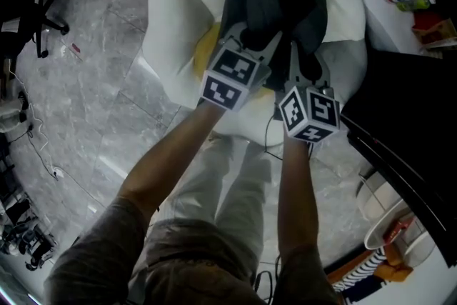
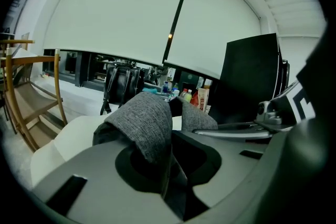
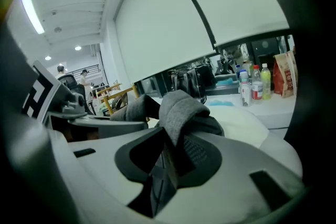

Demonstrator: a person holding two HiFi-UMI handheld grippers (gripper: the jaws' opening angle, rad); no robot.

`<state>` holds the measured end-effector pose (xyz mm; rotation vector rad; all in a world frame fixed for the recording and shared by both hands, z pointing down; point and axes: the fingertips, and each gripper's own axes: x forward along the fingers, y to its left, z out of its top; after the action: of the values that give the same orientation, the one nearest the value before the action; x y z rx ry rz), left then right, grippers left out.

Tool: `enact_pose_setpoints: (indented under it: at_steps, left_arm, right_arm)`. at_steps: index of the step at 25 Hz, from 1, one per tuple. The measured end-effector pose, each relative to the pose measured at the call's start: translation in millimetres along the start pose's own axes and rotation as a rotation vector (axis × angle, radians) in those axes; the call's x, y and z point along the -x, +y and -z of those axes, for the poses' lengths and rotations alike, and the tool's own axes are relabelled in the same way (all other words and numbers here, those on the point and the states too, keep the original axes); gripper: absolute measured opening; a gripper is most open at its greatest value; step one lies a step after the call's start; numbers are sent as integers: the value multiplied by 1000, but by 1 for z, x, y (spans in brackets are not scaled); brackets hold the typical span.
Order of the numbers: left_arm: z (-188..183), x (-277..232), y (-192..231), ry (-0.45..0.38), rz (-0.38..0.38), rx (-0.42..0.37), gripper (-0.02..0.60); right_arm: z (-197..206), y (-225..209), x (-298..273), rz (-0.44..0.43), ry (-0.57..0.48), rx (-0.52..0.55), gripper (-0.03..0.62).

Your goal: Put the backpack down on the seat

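Observation:
A dark grey backpack (image 1: 275, 3) lies on the white beanbag seat (image 1: 178, 18) in the head view. Both grippers reach over its near side from my two hands. My left gripper (image 1: 250, 38) is shut on a grey woven shoulder strap (image 2: 147, 118), which drapes over the jaws and runs down into the narrow slit between them (image 2: 168, 170). My right gripper (image 1: 294, 57) is shut on the other grey strap (image 3: 178, 107), folded over and pinched between its jaws (image 3: 167, 165). The backpack's body is mostly hidden in both gripper views.
A yellow patch (image 1: 203, 46) shows on the seat beside the pack. A black desk (image 1: 400, 111) stands close at the right, and a white counter with bottles (image 3: 254, 84) lies beyond the seat. A wooden chair (image 2: 26, 97) and a black bag (image 2: 123, 84) stand at the left.

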<state>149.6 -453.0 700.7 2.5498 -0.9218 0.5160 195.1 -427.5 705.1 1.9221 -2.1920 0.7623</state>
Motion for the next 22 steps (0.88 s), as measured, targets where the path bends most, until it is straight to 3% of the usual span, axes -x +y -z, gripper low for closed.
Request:
enact_pose_setpoints:
  at_steps: [6,10,15,22]
  left_arm:
    - [3,3,5,15,-43,4,143]
    - [4,5,11,21,-78,12,206]
    - [10,7,17,34,-113,25,278]
    - [15,12,22,49,-152,52,316]
  right_arm:
    - [4,-4,2,36,4,-9,120]
    - [8,-9,3,69,17,-18,217]
    - [6,-14,4,107,7,-20,282]
    - [2,-22,8,140,0,-34,299]
